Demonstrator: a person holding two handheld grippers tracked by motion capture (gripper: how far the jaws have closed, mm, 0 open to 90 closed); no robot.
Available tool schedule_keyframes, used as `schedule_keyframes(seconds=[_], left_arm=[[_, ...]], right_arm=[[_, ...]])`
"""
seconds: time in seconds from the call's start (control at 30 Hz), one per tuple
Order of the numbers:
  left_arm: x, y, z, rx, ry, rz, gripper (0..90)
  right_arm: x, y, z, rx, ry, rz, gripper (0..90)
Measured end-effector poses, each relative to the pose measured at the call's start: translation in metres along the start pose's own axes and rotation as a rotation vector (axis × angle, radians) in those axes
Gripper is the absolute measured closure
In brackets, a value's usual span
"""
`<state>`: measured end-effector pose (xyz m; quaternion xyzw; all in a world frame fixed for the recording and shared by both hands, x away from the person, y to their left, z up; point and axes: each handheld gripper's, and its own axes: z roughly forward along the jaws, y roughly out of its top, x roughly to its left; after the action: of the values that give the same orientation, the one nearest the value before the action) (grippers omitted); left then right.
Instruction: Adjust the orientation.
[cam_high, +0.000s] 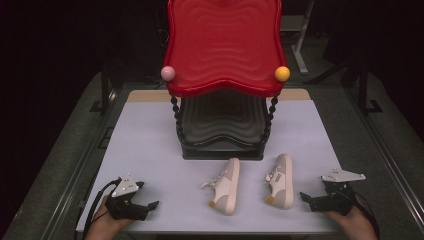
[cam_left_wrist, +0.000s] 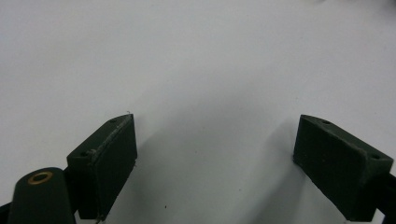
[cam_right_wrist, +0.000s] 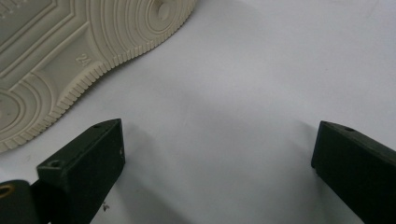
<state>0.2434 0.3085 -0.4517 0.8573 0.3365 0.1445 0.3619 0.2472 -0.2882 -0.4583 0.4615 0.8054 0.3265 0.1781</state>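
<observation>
Looking like a lab or recording studio setup, with black curtains hanging all around in the dark, a pale table (cam_high: 150, 145) sitting on a grey floor, metal stand legs (cam_high: 300, 50) showing at 1 o'clock, and a red two-tier rack (cam_high: 223, 45) standing like a prop at 12.

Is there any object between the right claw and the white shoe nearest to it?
Nothing visible stands between them. The right claw rests open on the pale grey table, and only bare tabletop separates it from the white and grey shoe lying on its side.
</observation>
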Motion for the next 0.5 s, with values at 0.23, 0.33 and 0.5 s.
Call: schedule_keyframes(seconds=[0.23, 0.33, 0.5], left_arm=[[0.0, 0.002, -0.001, 0.014, 0.005, -0.002, 14.3], [0.0, 0.003, -0.004, 0.014, -0.001, 0.003, 24.9], [-0.005, 0.01, -0.007, -0.016, -0.025, 0.025, 39.6]], right_arm=[[0.0, 0.0, 0.0, -0.002, -0.001, -0.003, 2.1], [0.0, 0.0, 0.0, -0.002, -0.001, -0.002, 2.1], [0.0, 0.0, 0.0, -0.002, -0.001, -0.002, 2.1]])
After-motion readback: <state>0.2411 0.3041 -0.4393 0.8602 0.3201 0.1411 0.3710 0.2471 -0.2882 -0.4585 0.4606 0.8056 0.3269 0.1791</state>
